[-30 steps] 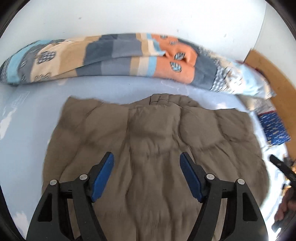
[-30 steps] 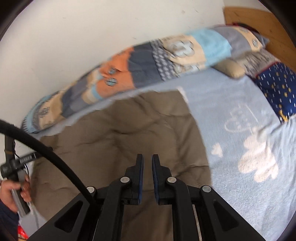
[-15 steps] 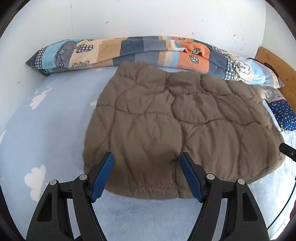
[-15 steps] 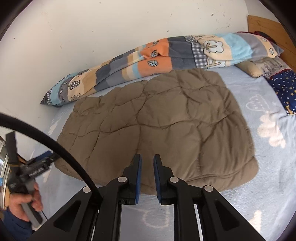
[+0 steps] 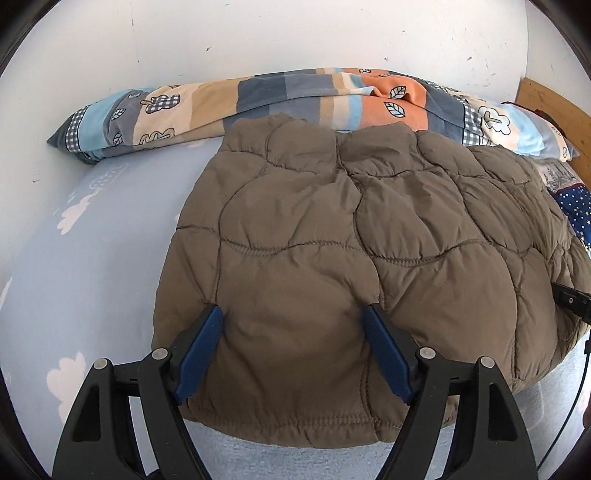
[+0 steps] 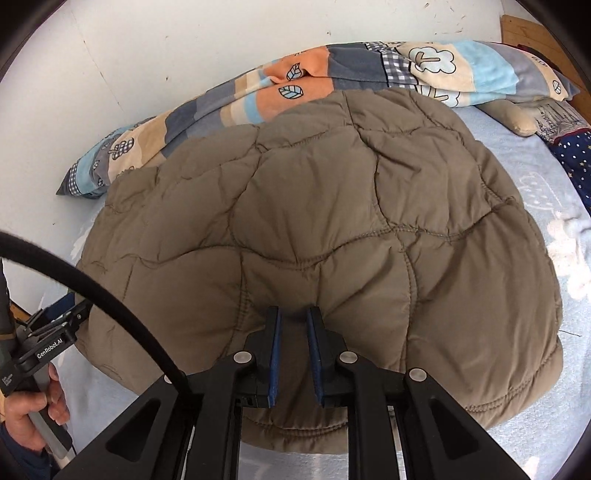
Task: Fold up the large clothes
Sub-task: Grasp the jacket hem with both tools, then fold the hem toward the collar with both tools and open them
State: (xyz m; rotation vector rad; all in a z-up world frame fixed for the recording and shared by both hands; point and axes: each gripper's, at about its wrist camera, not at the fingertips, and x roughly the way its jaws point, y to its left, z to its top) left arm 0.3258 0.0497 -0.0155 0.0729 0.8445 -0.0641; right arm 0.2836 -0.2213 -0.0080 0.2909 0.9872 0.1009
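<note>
We have the brown quilted jacket (image 5: 332, 258) flat on the bed (image 5: 92, 277), hem edge nearest us; left gripper (image 5: 293, 325) has just opened wider, straddling the hem, gripping nothing. Right gripper (image 6: 294, 321) hovers nearly shut and empty over the same near edge; both equally close.

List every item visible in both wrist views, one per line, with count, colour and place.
quilted puffy jacket: one, olive-brown, spread on the bed, far edge against the bolster.
patchwork bolster pillow: one, blue, grey, beige and orange, along the wall.
bed sheet: one, pale blue with white clouds, under the jacket.
starry cushion: one, navy, right edge.
wooden headboard: one, light brown, far right.
wall: white, behind the bed.
left gripper: black with blue pads, jaws wide, over the jacket's near hem.
right gripper: black with blue pads, jaws narrow, fabric between.
</note>
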